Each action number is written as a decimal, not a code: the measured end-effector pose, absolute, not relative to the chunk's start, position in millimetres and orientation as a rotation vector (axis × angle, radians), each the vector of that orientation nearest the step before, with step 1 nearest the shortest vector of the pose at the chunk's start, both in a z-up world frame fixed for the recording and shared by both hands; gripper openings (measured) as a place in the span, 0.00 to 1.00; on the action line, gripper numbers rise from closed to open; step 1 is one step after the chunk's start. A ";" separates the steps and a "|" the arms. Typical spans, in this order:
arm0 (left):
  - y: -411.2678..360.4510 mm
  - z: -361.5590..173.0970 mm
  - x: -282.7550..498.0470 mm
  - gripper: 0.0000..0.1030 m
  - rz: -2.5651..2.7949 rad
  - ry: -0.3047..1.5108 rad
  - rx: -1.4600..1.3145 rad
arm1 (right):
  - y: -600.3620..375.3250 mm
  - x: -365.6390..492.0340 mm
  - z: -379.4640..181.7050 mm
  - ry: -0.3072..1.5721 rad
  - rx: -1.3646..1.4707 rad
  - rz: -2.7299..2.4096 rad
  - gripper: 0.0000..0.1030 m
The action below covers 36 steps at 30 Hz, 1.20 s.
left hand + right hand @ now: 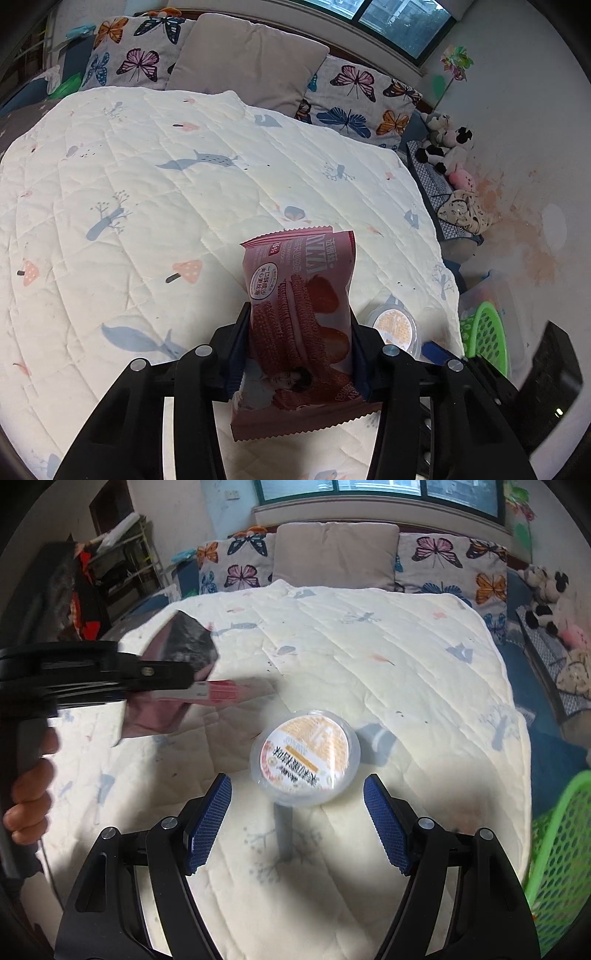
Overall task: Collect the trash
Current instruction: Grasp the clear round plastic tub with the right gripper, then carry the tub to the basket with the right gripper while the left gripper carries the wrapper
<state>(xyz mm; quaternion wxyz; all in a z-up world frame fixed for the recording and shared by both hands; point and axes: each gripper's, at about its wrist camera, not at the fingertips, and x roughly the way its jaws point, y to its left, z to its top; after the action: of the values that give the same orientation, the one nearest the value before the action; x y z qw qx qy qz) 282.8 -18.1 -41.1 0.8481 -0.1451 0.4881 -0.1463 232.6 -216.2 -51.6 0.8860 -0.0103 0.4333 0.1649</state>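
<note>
My left gripper (pixel 297 350) is shut on a pink cookie wrapper (pixel 295 314) and holds it above the quilted bed. The same wrapper (pixel 173 686) shows in the right wrist view, pinched in the left gripper (pixel 162 679) at the left. A round plastic cup with an orange-and-white lid (pixel 304 757) lies on the quilt just ahead of my right gripper (pixel 297 812), which is open and empty, its blue pads either side of the cup's near edge. The cup also shows in the left wrist view (pixel 395 325), to the right of the wrapper.
A green perforated basket (pixel 557 849) stands at the bed's right edge, also in the left wrist view (pixel 484 332). Butterfly and beige pillows (pixel 332 554) line the headboard. Plush toys (pixel 447 147) lie on a shelf at the right. A cluttered rack (pixel 118 554) stands far left.
</note>
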 end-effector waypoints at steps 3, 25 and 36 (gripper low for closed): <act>-13.4 -40.6 278.4 0.44 -0.312 1.029 -0.305 | -210.9 242.4 -58.6 0.915 -0.041 0.332 0.72; -37.1 -34.1 254.5 0.44 -0.372 1.030 -0.295 | -232.6 207.4 -47.8 0.881 0.008 0.319 0.63; -79.3 -23.1 232.1 0.44 -0.464 1.026 -0.254 | -267.2 159.0 -33.2 0.861 0.052 0.258 0.63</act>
<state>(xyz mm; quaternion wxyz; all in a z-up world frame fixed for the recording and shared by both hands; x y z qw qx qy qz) 232.1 -79.3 -23.1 0.8381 -0.1203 0.4848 -0.2193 159.0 -267.2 -33.2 0.9004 0.0250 0.4161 0.1249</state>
